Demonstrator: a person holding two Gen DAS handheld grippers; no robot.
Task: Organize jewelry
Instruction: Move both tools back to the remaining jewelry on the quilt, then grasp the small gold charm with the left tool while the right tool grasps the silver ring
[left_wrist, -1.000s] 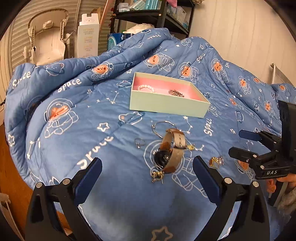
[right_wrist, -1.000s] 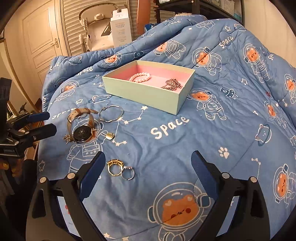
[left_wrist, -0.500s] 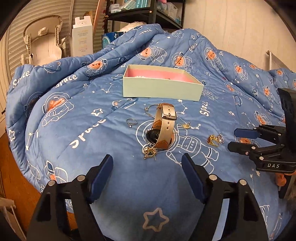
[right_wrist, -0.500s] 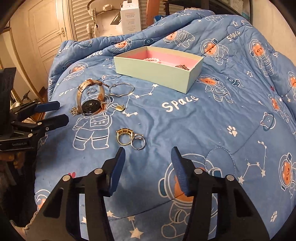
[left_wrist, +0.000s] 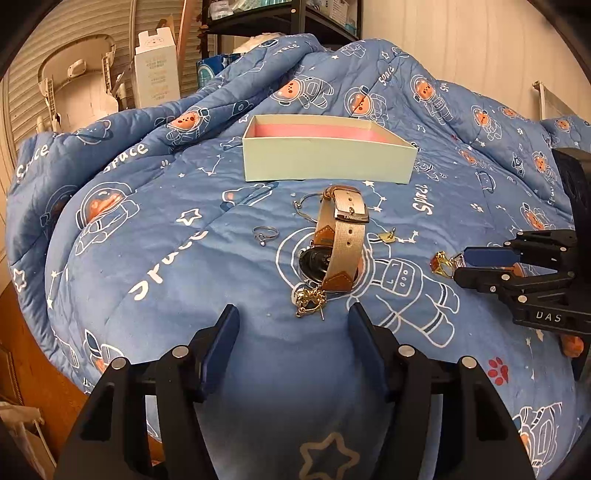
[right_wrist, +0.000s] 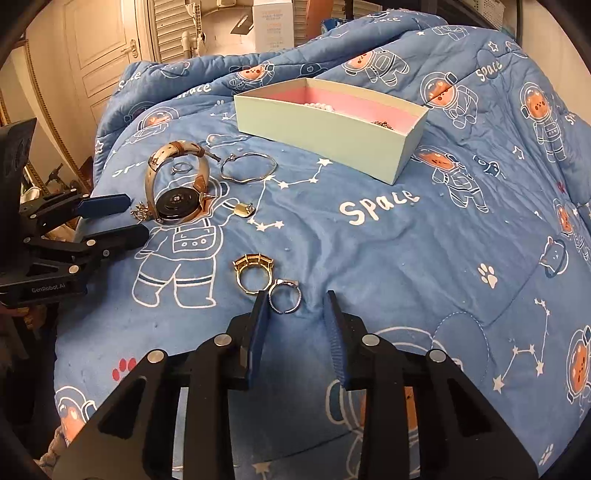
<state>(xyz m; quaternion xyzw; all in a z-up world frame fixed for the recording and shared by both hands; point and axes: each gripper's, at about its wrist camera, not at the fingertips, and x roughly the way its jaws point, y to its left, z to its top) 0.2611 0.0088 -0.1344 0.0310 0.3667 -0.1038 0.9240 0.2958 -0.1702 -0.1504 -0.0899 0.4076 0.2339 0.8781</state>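
Left wrist view: our left gripper spreads wide over a gold earring; one beige fabric-strap watch lies mid-bed on the quilted blanket. Right wrist view: our right gripper, narrowed, brackets one silver ring beside one gold ring; the mint cardboard box sits beyond.

bed: blue astronaut-print quilt | on it: mint box | watch | bangle | gold ring touching silver ring | small ring | gold charm | gold earrings
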